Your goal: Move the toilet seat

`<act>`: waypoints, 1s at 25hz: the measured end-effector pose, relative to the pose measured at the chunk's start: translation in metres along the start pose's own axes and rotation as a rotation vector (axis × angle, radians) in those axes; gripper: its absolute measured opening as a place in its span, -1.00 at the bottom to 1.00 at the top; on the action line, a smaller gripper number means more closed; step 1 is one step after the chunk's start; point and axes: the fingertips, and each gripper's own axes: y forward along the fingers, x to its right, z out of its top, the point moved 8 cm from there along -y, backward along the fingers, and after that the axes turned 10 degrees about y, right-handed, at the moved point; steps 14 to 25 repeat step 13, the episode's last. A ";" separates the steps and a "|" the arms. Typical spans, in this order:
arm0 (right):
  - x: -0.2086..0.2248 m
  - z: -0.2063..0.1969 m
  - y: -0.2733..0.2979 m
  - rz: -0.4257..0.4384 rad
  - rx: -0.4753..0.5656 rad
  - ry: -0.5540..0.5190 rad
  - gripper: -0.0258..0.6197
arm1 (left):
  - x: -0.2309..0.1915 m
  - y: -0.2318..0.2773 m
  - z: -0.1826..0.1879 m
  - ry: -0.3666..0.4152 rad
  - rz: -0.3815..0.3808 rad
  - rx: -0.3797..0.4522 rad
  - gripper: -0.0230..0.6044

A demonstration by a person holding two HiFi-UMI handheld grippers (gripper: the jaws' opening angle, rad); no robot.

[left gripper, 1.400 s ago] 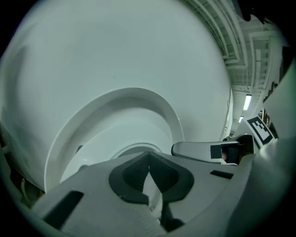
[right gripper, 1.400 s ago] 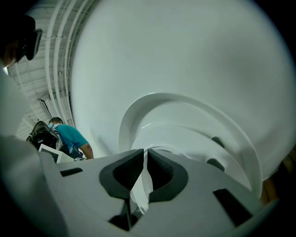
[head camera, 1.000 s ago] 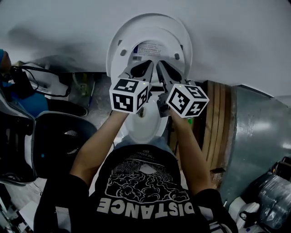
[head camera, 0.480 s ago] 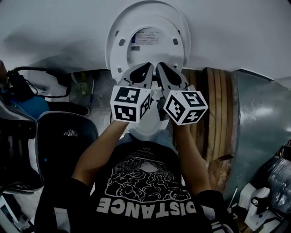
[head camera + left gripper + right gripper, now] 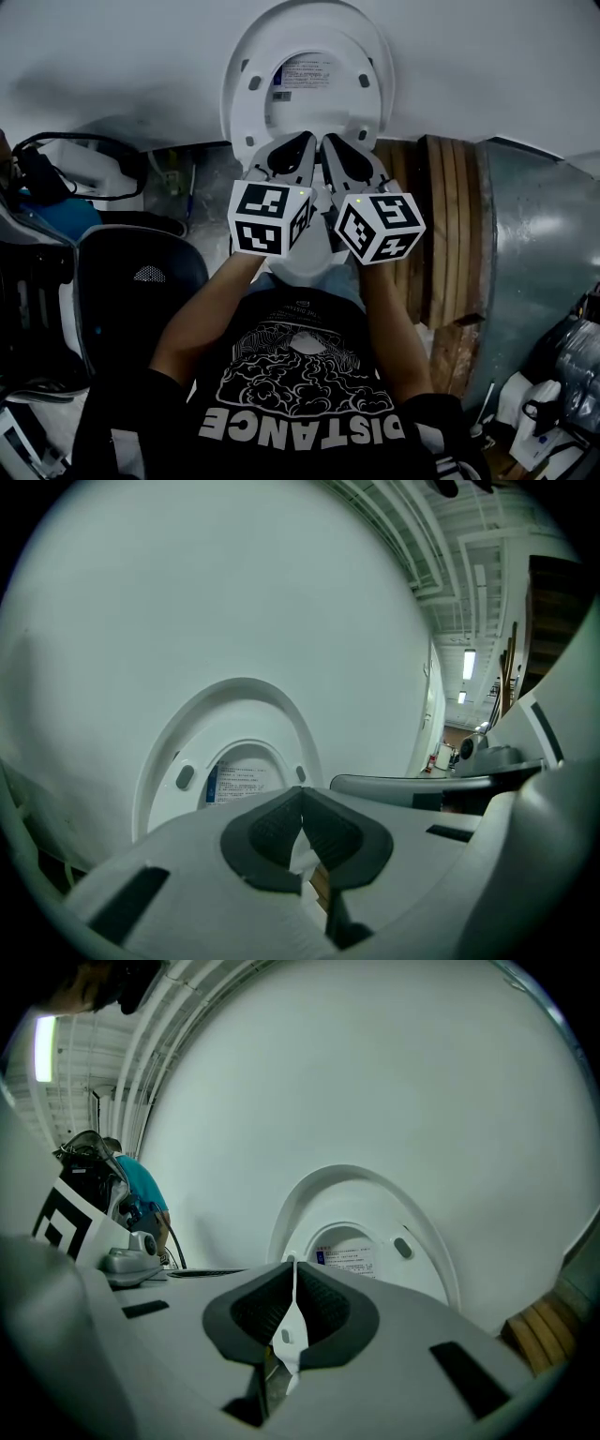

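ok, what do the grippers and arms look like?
The left gripper and right gripper match: light grey tapered jaws with dark ribbed pads. Each bears a white cube with black square markers. Forearms are bare below the black sleeves of a white-printed T-shirt.

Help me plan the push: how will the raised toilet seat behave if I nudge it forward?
The toilet seat looks like rigid moulded plastic, so it should swing as one piece. It stands upright before the wall, so once tipped forward it would probably drop by itself. Its smooth surface may be slippery.
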 end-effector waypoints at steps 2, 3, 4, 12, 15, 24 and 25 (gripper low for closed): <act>-0.001 0.000 0.000 -0.003 0.001 -0.008 -0.84 | -0.001 0.000 0.000 0.000 -0.002 0.003 -0.88; -0.001 0.000 0.001 -0.004 0.002 -0.010 -0.84 | -0.001 0.000 0.000 0.000 -0.002 0.005 -0.88; 0.000 0.000 0.001 -0.005 0.002 -0.011 -0.84 | -0.001 0.000 -0.001 0.000 -0.002 0.005 -0.88; 0.005 -0.001 0.001 -0.013 0.005 -0.020 -0.84 | 0.002 0.005 -0.004 0.003 -0.005 0.001 -0.88; 0.006 -0.001 0.000 -0.014 0.005 -0.022 -0.84 | 0.003 0.006 -0.004 0.003 -0.006 0.001 -0.88; 0.006 -0.001 0.000 -0.014 0.005 -0.022 -0.84 | 0.003 0.006 -0.004 0.003 -0.006 0.001 -0.88; 0.006 -0.001 0.000 -0.014 0.005 -0.022 -0.84 | 0.003 0.006 -0.004 0.003 -0.006 0.001 -0.88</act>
